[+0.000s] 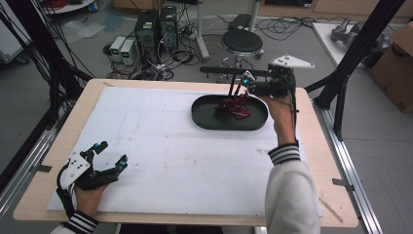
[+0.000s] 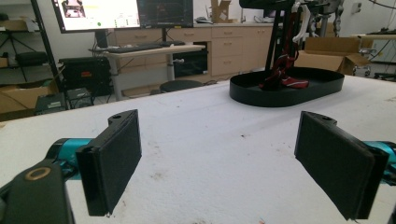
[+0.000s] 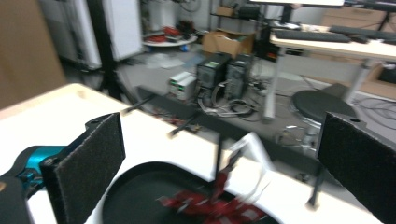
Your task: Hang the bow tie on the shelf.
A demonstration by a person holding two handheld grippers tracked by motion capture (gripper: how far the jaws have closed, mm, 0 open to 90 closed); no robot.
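Right gripper (image 1: pixel 243 87), jaws apart, above black tray (image 1: pixel 204 119); left gripper (image 1: pixel 111 154) spread wide

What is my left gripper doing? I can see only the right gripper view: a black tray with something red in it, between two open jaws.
Observer: Your left gripper sits near the front left corner of the white mat, jaws spread wide, nothing between them.
Operator: Is it anywhere near the tray?
Observer: No. The black tray lies far across the mat, toward the back right, under your right gripper.
Operator: Does the red thing lie flat?
Observer: Not fully. In the left gripper view the red item rises above the tray's rim, close against thin black rods.
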